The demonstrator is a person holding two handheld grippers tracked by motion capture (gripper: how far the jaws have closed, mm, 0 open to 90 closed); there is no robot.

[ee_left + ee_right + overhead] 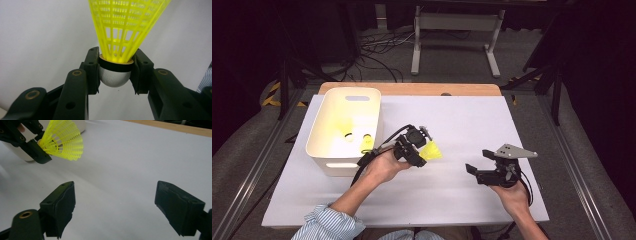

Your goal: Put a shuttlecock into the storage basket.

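Observation:
A yellow plastic shuttlecock (431, 151) with a white cork head is held above the white table cover. My left gripper (418, 148) is shut on its cork base (115, 75), and the yellow skirt (126, 27) fans out beyond the jaws. In the right gripper view the same shuttlecock (63, 143) sits at the upper left, with the left gripper's black jaws around it. My right gripper (478, 161) stands to the right of it, apart from it, open and with nothing between its pads (61, 205).
A white bin (345, 130) at the left of the table holds several more yellow shuttlecocks (357, 137). The white cover (472, 125) lies on a wooden table whose far edge (412, 89) shows. Table legs and cables stand on the floor behind.

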